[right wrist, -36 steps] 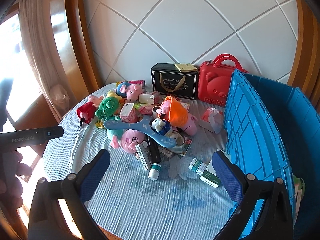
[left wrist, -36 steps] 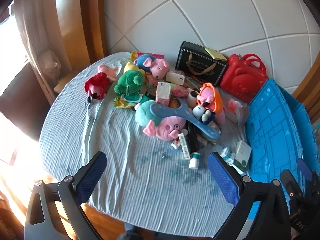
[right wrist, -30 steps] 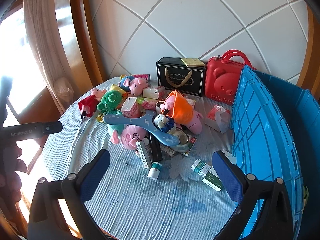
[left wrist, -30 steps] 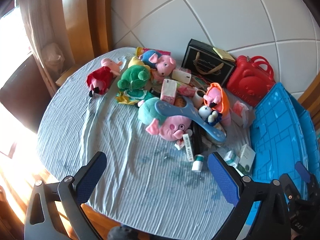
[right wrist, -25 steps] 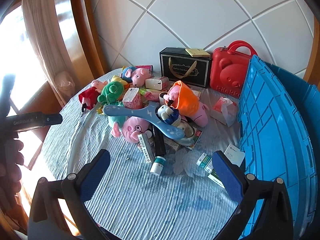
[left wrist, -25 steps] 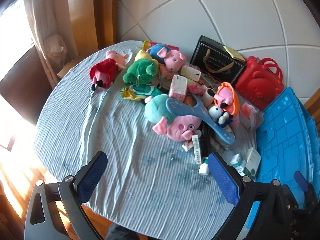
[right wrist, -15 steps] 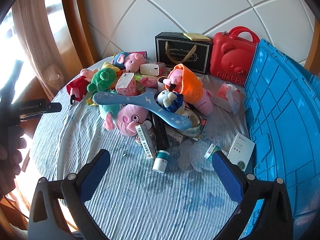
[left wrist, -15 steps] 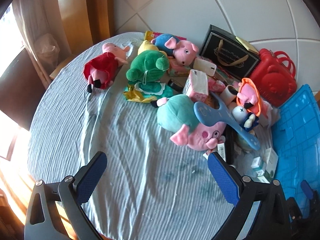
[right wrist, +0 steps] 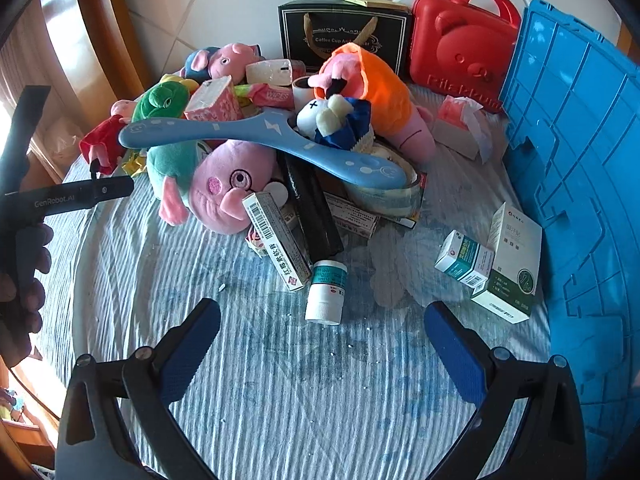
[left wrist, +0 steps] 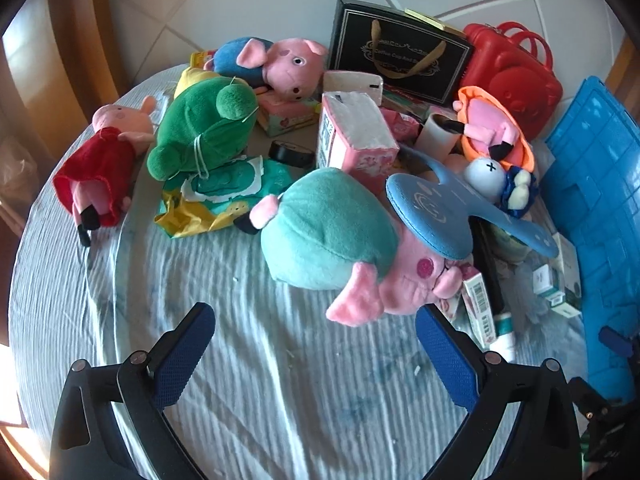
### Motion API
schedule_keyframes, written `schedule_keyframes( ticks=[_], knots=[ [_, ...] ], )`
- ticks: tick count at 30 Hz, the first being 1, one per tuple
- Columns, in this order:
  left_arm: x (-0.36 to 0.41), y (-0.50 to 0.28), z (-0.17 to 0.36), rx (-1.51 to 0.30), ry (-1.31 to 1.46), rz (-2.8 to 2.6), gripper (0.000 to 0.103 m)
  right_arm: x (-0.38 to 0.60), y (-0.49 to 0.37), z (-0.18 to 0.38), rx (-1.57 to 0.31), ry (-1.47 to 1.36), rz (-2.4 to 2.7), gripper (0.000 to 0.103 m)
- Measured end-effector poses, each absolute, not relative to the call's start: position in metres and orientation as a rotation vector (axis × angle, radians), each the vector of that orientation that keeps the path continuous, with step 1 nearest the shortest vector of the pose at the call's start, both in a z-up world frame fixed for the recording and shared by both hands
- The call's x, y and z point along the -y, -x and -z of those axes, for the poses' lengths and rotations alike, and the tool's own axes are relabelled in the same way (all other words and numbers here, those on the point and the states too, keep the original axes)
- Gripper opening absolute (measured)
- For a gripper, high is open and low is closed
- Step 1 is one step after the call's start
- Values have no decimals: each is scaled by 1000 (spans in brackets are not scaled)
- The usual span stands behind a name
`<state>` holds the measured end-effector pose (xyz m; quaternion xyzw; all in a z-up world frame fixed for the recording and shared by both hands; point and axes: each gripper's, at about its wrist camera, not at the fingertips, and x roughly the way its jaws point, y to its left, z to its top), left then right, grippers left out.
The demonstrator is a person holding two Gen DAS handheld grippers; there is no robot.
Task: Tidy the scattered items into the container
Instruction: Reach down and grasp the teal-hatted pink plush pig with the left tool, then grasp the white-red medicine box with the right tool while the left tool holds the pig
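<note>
A pile of toys and boxes lies on the round table. A pink pig plush in a teal shirt [left wrist: 340,240] lies just ahead of my open, empty left gripper [left wrist: 316,340]; it also shows in the right wrist view [right wrist: 224,184]. A blue paddle [right wrist: 264,140] rests across the pile. A small white bottle with a teal label [right wrist: 326,290] lies just ahead of my open, empty right gripper [right wrist: 320,336]. Medicine boxes [right wrist: 492,264] sit beside the blue crate [right wrist: 580,160] at the right.
A red-dressed pig plush [left wrist: 100,164], a green plush [left wrist: 200,132], a blue-clad pig plush [left wrist: 276,62], a pink carton [left wrist: 352,132], a black gift bag [left wrist: 400,52] and a red bear case [left wrist: 508,76] lie further back. The blue-striped cloth [left wrist: 260,380] covers the table.
Both grippers have moved forward and down toward the pile. The pig plush and the bottle now look much closer. Both stay open.
</note>
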<state>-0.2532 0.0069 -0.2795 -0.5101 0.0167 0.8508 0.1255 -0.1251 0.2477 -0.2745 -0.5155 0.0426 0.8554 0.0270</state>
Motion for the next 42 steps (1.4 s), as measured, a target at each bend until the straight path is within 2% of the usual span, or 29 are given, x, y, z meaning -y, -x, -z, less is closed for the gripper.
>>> schedule_keyframes(
  ticks=[9, 17, 18, 20, 22, 26, 31, 35, 42],
  knots=[
    [-26, 294, 322, -189, 1331, -2398, 100, -248, 136, 301, -128, 1638, -2602, 103],
    [-34, 316, 336, -138, 1359, -2322, 102, -251, 137, 315, -123, 1670, -2573, 103],
    [-34, 316, 336, -120, 1355, -2323, 100, -251, 138, 314, -124, 1667, -2576, 103],
    [-31, 313, 332, -96, 1351, -2330, 84, -250, 141, 311, -119, 1656, -2586, 103],
    [-29, 308, 328, -95, 1349, -2343, 75, -248, 144, 308, -116, 1648, -2594, 103],
    [-22, 293, 318, -99, 1331, -2387, 64, -244, 151, 299, -102, 1624, -2624, 103],
    [5, 274, 304, -14, 1332, -2438, 59, -236, 167, 284, -69, 1581, -2690, 103],
    [27, 257, 295, 18, 1341, -2473, 58, -230, 176, 280, -48, 1574, -2712, 103],
    [60, 233, 293, 31, 1384, -2511, 58, -223, 173, 306, -8, 1654, -2692, 103]
  ],
)
